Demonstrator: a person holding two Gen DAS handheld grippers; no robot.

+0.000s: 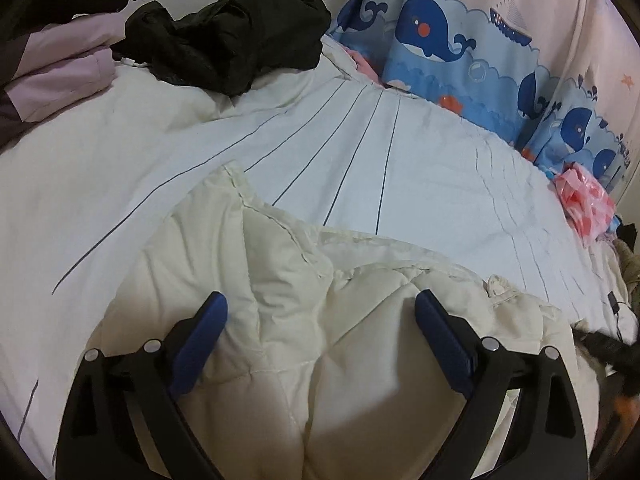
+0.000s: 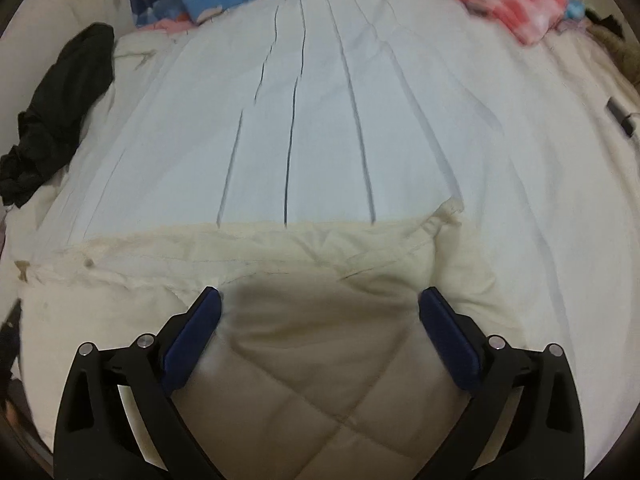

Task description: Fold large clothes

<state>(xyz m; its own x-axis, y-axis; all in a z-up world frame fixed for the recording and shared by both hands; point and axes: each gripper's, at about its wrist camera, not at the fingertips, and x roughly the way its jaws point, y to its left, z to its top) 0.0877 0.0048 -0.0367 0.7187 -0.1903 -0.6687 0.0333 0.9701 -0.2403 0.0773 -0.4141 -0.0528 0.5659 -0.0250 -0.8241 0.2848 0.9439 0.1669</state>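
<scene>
Your cream quilted jacket (image 1: 304, 320) is puffy and padded, stitched in diamond panels, with a seamed edge running across it and a small snap button near its right side in the left wrist view. It lies on the bed (image 1: 360, 152), on a white sheet with thin dark stripes, at the near edge closest to you. Your left tongs (image 1: 320, 308) stand spread wide just above the jacket's bunched, rumpled folds; the padded cloth swells up between the two blue pads, but neither pad presses on it and nothing is gripped. Your right tongs (image 2: 320, 300) are likewise wide apart over a flatter, shadowed stretch of the same jacket (image 2: 320, 360), its edge lying across the sheet just ahead of the tips, and they hold nothing. Farther up the bed lies a black garment (image 1: 228, 36), well apart from the jacket, with whale-print bedding (image 1: 432, 36) and a pink bundle (image 1: 588, 200) along the far side.
</scene>
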